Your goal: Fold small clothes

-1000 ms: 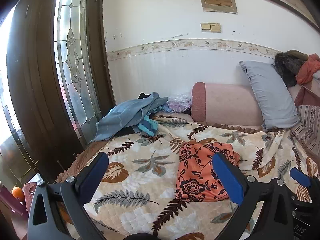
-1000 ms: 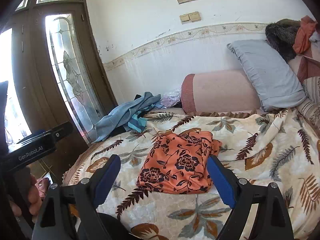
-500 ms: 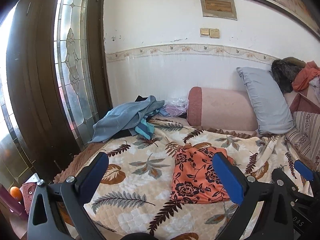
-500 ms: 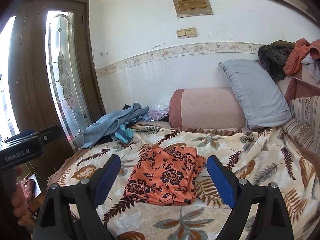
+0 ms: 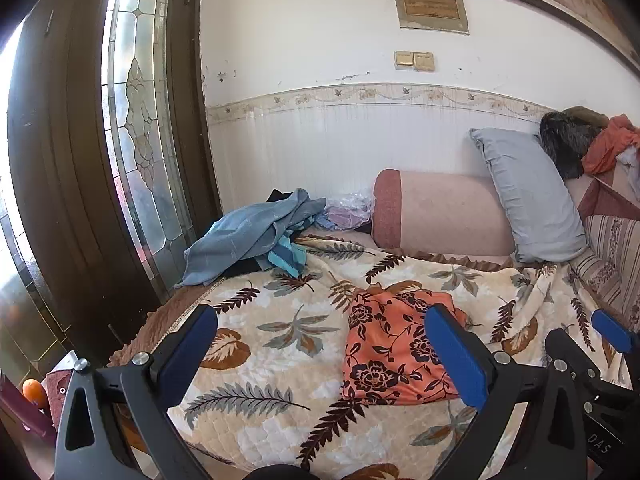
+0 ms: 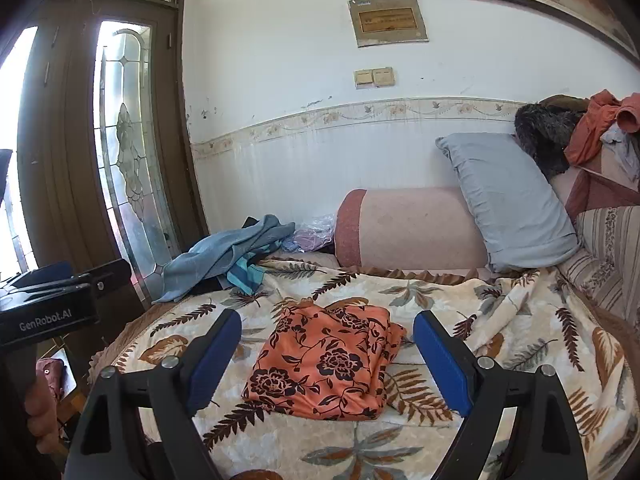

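Note:
A folded orange garment with dark flowers (image 5: 394, 346) (image 6: 326, 360) lies flat on the leaf-patterned blanket (image 5: 280, 360) (image 6: 500, 332) on the bed. My left gripper (image 5: 320, 360) is open and empty, held back above the blanket's near edge, left of the garment. My right gripper (image 6: 328, 360) is open and empty, held back from the garment, which shows between its blue pads (image 6: 438, 362). The right gripper also shows at the right edge of the left wrist view (image 5: 600, 360). Nothing touches the garment.
A heap of blue clothes (image 5: 256, 232) (image 6: 228, 252) lies at the bed's far left corner by a stained-glass door (image 5: 136, 128). A pink bolster (image 5: 436, 212) (image 6: 408, 228) and grey pillow (image 5: 528, 200) (image 6: 508, 204) lean on the wall. More clothes (image 6: 592, 128) pile at far right.
Both grippers have drawn back and up from the bed, so the orange garment looks smaller and lower. The garment has not moved.

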Demonstrator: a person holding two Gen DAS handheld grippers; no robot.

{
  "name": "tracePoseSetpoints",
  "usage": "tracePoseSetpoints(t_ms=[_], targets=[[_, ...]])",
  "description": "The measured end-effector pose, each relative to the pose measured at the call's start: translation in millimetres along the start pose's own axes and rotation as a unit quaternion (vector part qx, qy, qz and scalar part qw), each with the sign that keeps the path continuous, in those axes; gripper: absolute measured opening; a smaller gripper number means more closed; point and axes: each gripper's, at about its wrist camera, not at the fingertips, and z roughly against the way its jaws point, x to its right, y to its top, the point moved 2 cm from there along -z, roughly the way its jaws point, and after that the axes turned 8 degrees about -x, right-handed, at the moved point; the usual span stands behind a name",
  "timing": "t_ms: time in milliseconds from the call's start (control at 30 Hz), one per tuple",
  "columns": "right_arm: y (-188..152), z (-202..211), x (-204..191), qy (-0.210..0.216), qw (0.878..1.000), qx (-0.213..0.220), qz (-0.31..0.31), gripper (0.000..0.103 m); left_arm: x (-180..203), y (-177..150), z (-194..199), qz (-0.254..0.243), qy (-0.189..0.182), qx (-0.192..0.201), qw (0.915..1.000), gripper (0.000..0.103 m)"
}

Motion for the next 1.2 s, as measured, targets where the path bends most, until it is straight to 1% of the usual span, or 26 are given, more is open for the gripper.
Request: tracePoseSetpoints(t_ms=[367,567,700,767,833,1200], targets=[[-7,-10,0,0.004,1.0,-0.02,-0.002,0.09,2,-2,-9,-0.015,-0.01,-0.008,0.9998,0.103],[-8,-14,0,0.004,1.0,-0.025,-0.002,0.09,3,-5,-14,-0.023,-0.026,-0.017,0.9992,0.103],[-8,-15,-1,0.006,1.0,-0.028,-0.003,0.09,2,-5,-14,-0.026,-0.022,-0.011,0.9994,0.103],[-8,-16,-1,0.007,1.0,-0.028,-0.003,0.09,1,-5,-12,-0.026,-0.016,-0.006,0.9995,0.103],[-8,-16,-2,0.007,1.0,-0.029,-0.002,0.09,0,-5,-12,-0.027,-0.021,-0.004,0.9994,0.103],[-9,-21,-7,0.011,0.999,-0.033,0.003,0.09,-1,-8,-19,-0.022,-0.038,-0.016,0.9989,0.103]])
